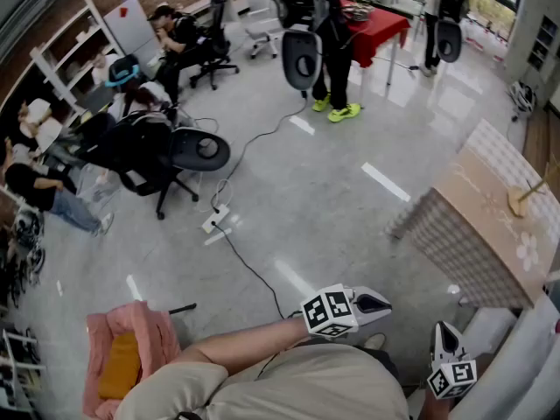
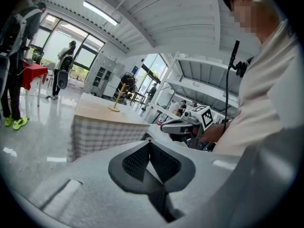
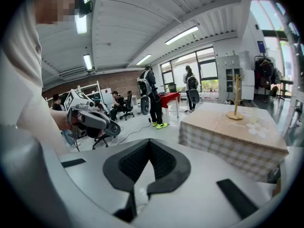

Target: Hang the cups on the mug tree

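Note:
The wooden mug tree stands upright on the table with the checked cloth, ahead and to the right in the right gripper view. Its base shows at the right edge of the head view, and it appears small and far in the left gripper view. I cannot make out any cups. My left gripper and right gripper are held low near my body, well short of the table. Both are shut with nothing between their pads.
A black cable and a white power strip lie on the glossy floor. Office chairs and seated people are at the left, standing people and a red table are far back. A pink padded thing sits at my lower left.

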Action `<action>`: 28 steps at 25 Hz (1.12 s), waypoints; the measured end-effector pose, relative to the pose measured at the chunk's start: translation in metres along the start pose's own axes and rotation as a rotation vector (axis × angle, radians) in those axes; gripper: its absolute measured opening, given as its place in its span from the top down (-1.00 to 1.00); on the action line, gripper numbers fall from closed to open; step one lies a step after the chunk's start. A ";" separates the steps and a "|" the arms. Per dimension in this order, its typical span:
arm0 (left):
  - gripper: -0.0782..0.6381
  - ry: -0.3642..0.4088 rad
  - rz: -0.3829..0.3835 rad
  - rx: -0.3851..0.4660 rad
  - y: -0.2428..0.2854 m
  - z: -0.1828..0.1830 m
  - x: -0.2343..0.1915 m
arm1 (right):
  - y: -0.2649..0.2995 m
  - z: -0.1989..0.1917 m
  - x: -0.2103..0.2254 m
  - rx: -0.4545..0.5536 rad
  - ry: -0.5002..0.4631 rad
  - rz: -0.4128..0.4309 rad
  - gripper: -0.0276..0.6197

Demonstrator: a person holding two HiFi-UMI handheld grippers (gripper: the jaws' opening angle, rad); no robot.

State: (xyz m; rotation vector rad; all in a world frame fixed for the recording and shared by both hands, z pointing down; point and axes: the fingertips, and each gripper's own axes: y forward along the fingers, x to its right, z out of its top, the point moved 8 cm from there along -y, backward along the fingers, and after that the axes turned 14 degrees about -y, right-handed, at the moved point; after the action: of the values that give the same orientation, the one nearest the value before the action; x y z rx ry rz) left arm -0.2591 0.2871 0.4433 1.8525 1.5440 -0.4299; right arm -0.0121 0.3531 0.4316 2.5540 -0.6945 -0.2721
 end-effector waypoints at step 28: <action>0.76 0.049 0.071 -0.036 0.218 0.086 -0.005 | -0.041 -0.102 0.212 0.116 0.160 -0.126 0.39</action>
State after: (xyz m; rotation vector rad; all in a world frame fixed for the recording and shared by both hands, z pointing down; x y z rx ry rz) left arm -0.0380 0.2105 0.4473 1.8965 1.5035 -0.3248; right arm 0.2170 0.3147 0.4864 2.6989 -0.5040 -0.0691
